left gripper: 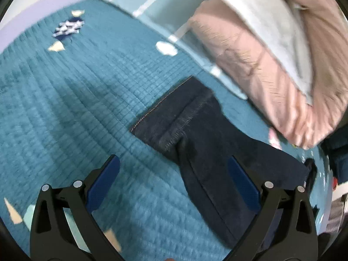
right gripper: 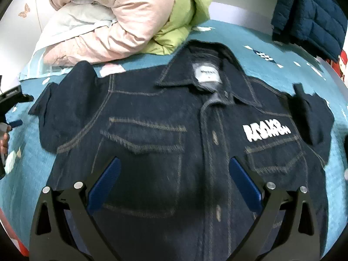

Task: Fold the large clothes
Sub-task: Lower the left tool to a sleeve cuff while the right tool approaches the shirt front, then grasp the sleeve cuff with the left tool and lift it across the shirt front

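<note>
A dark denim jacket (right gripper: 165, 134) lies front up on the teal bedspread (right gripper: 28, 174), collar at the far side, white lettering on one chest panel. Both sleeves are folded in at the shoulders. My right gripper (right gripper: 174, 165) hovers open over the jacket's chest, nothing between its blue pads. In the left wrist view one jacket sleeve (left gripper: 195, 134) runs from the cuff at centre down to the right. My left gripper (left gripper: 174, 165) is open above the sleeve, with the right finger (left gripper: 241, 178) over the denim and the left finger (left gripper: 104, 178) over bare bedspread (left gripper: 76, 108).
A pink padded coat (right gripper: 104, 21) and a lime-green garment (right gripper: 184, 10) are heaped at the far side of the bed. A navy quilted jacket (right gripper: 311, 15) sits at the far right. A pale blue striped pillow (left gripper: 156, 2) and the pink coat (left gripper: 261, 65) show in the left wrist view.
</note>
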The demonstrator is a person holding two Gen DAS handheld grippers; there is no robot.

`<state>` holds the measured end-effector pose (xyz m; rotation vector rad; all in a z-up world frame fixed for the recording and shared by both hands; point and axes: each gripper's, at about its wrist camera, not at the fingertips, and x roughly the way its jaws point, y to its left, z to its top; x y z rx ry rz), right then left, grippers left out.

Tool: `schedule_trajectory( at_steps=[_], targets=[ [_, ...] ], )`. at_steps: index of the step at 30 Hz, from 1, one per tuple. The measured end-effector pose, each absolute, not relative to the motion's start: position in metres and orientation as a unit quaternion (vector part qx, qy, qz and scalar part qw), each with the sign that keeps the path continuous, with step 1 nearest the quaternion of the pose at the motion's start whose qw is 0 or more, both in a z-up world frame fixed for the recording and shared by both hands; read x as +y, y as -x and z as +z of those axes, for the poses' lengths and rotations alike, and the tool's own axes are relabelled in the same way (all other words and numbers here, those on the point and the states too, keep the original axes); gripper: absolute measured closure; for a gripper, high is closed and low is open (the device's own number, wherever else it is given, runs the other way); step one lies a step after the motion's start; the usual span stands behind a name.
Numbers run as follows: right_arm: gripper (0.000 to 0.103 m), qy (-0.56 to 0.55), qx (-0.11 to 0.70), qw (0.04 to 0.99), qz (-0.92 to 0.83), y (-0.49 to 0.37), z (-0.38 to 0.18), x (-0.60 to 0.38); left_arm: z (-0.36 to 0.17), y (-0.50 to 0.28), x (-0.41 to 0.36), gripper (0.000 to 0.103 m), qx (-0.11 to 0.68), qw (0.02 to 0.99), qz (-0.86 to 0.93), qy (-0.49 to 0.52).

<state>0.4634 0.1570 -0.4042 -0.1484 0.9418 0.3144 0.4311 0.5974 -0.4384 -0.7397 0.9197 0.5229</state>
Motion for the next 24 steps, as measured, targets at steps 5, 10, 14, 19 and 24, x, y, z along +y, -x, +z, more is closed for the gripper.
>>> schedule_trajectory(
  at_steps=[5, 10, 14, 19, 24],
  targets=[
    [0.007, 0.065, 0.448, 0.876, 0.167, -0.476, -0.407, 0.173, -0.450, -0.445, 0.615, 0.005, 0.444, 0.790, 0.252, 0.341],
    [0.007, 0.060, 0.455, 0.870, 0.178, -0.482, -0.413, 0.186, -0.443, -0.448, 0.618, 0.031, 0.443, 0.788, 0.269, 0.334],
    [0.007, 0.043, 0.463, 0.865, 0.188, -0.484, -0.413, 0.195, -0.442, -0.449, 0.619, 0.055, 0.436, 0.789, 0.248, 0.354],
    [0.007, 0.050, 0.460, 0.866, 0.191, -0.481, -0.410, 0.203, -0.451, -0.448, 0.625, 0.055, 0.440, 0.779, 0.238, 0.380],
    [0.007, 0.040, 0.464, 0.863, 0.194, -0.483, -0.409, 0.206, -0.432, -0.437, 0.627, 0.080, 0.420, 0.798, 0.214, 0.376]
  ],
)
